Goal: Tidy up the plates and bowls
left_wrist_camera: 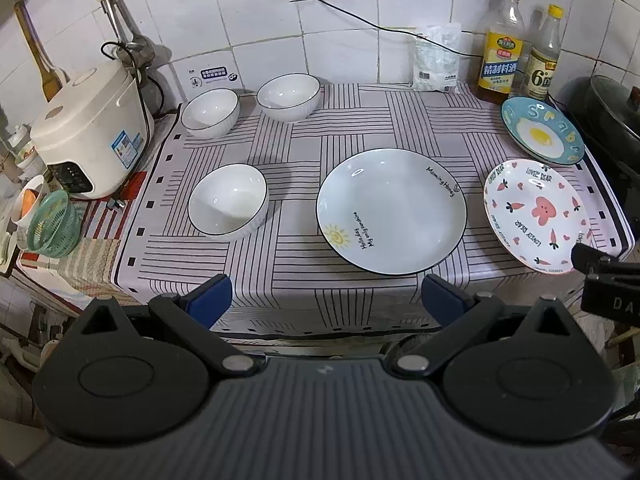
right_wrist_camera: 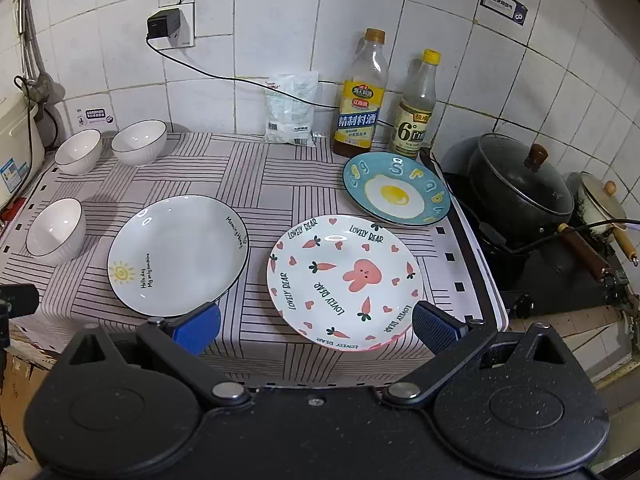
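Three white bowls stand on the striped cloth: one near left, two at the back left. A grey sun plate lies in the middle, a pink rabbit plate to its right, a blue egg plate behind that. My left gripper is open and empty at the table's front edge before the sun plate. My right gripper is open and empty, its fingers on either side of the rabbit plate's near rim.
A rice cooker and a green basket stand at the left. Two bottles and a white bag line the back wall. A black lidded pot sits on a stove at the right.
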The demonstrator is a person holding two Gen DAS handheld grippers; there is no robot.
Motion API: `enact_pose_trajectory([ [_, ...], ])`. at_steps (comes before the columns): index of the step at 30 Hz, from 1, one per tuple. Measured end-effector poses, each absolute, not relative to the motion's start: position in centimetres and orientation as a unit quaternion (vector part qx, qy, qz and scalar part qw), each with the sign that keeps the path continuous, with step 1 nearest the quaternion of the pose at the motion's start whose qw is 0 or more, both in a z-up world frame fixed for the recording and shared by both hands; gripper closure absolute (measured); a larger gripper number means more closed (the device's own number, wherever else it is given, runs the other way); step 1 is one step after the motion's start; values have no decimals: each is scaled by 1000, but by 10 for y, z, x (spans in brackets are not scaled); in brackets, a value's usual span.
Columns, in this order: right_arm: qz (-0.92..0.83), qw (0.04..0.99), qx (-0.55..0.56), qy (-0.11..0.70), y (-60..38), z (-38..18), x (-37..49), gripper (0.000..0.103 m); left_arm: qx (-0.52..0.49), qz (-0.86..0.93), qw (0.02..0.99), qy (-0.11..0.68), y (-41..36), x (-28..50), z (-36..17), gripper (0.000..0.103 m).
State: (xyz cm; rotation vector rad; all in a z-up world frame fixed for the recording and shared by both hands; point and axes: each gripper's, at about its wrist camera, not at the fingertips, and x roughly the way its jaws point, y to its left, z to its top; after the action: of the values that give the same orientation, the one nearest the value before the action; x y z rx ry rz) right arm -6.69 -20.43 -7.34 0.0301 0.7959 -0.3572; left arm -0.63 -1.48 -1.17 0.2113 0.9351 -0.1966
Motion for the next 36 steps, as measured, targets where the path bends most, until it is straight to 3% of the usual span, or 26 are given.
enact_pose_trajectory([
  [36, -175, 905, 2, 387, -200, -73, -62, 0, 74, -113, 888, 440, 3, 13, -11, 4],
])
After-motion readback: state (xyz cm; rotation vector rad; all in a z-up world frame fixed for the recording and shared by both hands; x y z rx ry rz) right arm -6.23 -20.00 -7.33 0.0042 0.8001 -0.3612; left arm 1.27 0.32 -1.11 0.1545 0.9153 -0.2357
